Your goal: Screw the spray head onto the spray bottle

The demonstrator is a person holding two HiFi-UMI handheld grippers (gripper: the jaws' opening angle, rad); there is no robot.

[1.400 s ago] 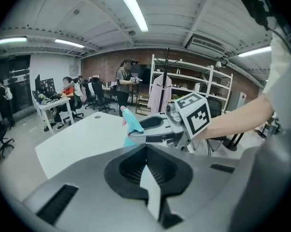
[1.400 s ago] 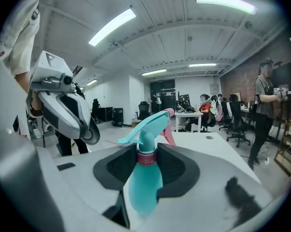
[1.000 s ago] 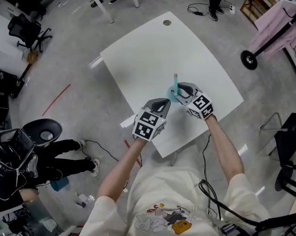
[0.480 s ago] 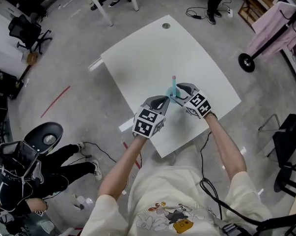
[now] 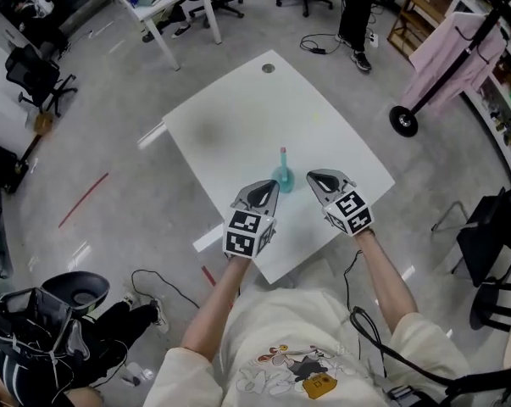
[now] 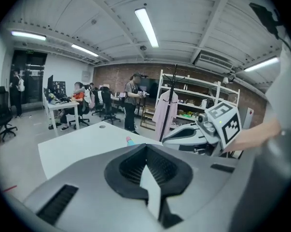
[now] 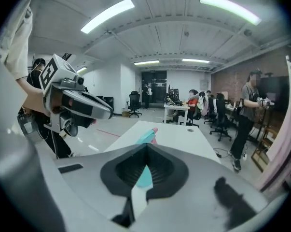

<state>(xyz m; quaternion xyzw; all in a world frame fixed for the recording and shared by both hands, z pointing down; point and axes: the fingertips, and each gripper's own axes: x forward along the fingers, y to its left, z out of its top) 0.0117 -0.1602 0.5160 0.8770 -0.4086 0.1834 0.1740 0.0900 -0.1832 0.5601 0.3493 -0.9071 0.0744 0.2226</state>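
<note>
The spray bottle [image 5: 282, 177], a small teal plastic shape that narrowed to a thin stem with a pink tip, stood on the smooth white table [image 5: 238, 108] near its front edge, upright as far as we could tell from above. To its left we held the left gripper [image 5: 270, 186], grey and matte, its jaws pressed together on nothing, just beside the bottle's base. To the bottle's right the right gripper [image 5: 314, 177] hung a little apart, its ribbed black jaws having just closed with nothing between them. The teal showed only beyond them.
</note>
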